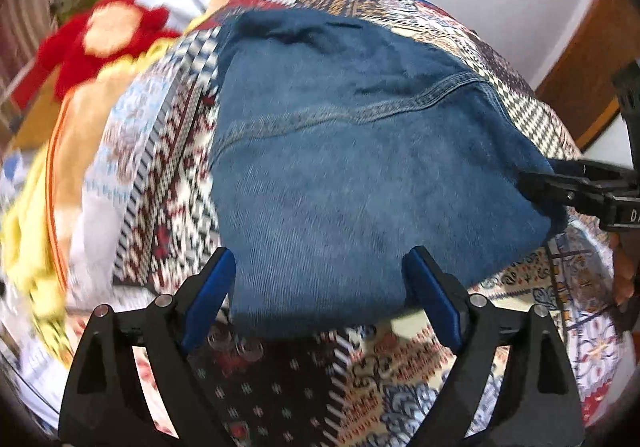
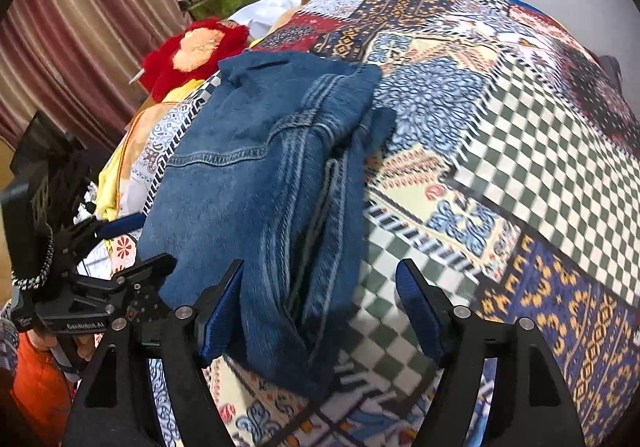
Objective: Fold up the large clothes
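We saw a pair of blue jeans [image 1: 360,167] lying folded up on a bed with a patchwork bedspread [image 1: 400,387]. The bedspread had lots of colours and little checks on it. The jeans sat in a thick bundle in the middle of the bed, with the yellow stitching showing on top.

Our left gripper [image 1: 320,287] hung over the near edge of the jeans. Its two blue pads [image 1: 208,295] stood wide apart, one on each side of the edge, and they did not squeeze the cloth. It held nothing.

Our right gripper [image 2: 320,307] was over the right side of the jeans [image 2: 260,187]. Its jaws were wide apart too, and nothing was held in them. The left pad was just beside the denim, and the other was over the green checks.

A red fluffy toy [image 2: 196,51] lay at the far side of the bed, near a striped curtain [image 2: 80,27].
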### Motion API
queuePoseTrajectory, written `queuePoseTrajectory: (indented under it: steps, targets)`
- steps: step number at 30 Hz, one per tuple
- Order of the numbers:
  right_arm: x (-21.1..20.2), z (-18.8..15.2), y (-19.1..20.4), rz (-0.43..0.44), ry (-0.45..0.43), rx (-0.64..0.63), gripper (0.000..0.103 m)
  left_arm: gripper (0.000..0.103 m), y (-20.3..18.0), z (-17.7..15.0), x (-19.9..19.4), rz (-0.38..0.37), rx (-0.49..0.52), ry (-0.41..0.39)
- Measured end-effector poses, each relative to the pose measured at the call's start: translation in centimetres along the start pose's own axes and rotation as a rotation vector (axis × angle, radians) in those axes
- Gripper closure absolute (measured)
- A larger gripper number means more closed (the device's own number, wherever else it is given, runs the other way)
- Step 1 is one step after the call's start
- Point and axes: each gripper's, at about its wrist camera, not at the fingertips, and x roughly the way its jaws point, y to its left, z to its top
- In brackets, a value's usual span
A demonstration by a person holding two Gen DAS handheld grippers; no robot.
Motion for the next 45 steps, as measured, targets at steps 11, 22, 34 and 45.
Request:
queuePoseTrajectory:
  steps: [11,22,34,45]
  targets:
    - [-7.1,-1.5,2.1,-0.035,-0.133,-0.038,0.030,0.015,0.7,-0.8,-7.5,0.055,-0.075,-0.131]
    - [-21.0,-2.2,9.0,0.023,-0.554,-0.131,0.030,0.015,-4.8,-0.1,-22.9,0.039,0.038,-0.585]
    - [-30.8,-8.6,13.3,0.008,-0.873,-0.131,0.030,0.012,-11.4,-6.0,-31.9,0.165,0.184,-0.902]
    - [-31.4,-12.7,14.0,-0.089,-0.880,-0.066,0.003,0.000,-11.5,-8.1,-32.0,0.125,0.139,-0.883]
